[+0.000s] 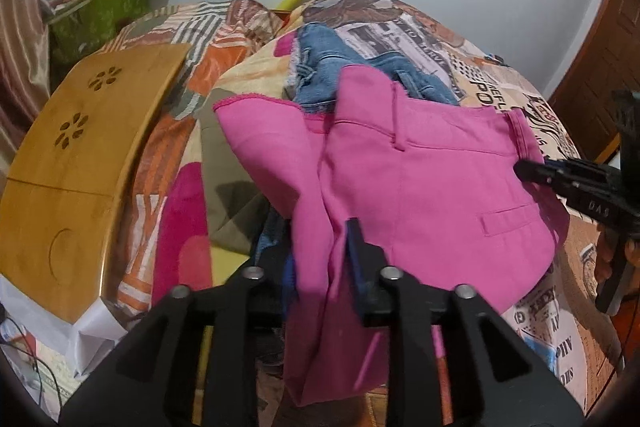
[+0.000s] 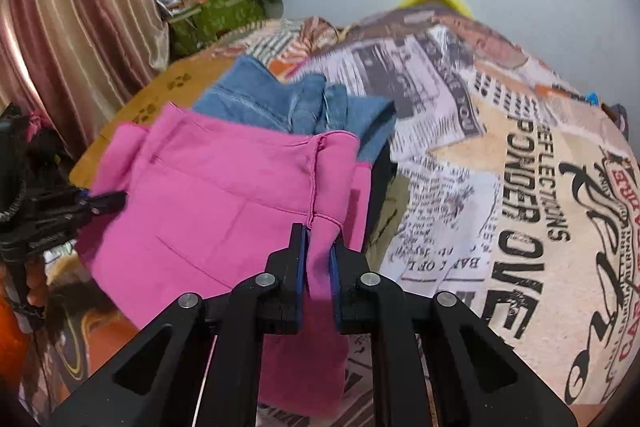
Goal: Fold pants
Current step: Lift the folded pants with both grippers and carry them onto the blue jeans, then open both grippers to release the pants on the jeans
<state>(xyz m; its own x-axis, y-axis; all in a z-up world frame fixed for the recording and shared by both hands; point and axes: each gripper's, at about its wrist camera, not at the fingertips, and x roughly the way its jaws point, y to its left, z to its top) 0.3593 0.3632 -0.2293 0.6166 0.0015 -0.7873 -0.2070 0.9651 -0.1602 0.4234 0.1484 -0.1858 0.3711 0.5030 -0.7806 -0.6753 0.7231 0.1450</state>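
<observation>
Nearest in the left wrist view, the left gripper has a bunch of the pink pants pinched between its jaws; only one blue pad shows, the other is buried under cloth, but the fabric hangs from it, so I'd call it clamped. In the right wrist view, the right gripper is closed on a seam of the same pink pants, cloth squeezed between both blue pads.

The pants fill the middle of each frame, held up off the bed between the two grippers. In the left wrist view the waistband, a belt loop and a pocket flap sit at right and centre, while a loose flap with a raw edge spreads toward the left of centre. They look doubled over at least once, but the layers are uneven and nothing lies flat, so I'd judge the fold is only partway: it needs laying down, squaring up and probably another fold.

Just behind lies a crumpled heap of denim, apparently not folded. Under everything is the newsprint-patterned bedspread. Farther off, at left in the left wrist view, sits a wooden lap tray, and beyond it a green box against the wall.
</observation>
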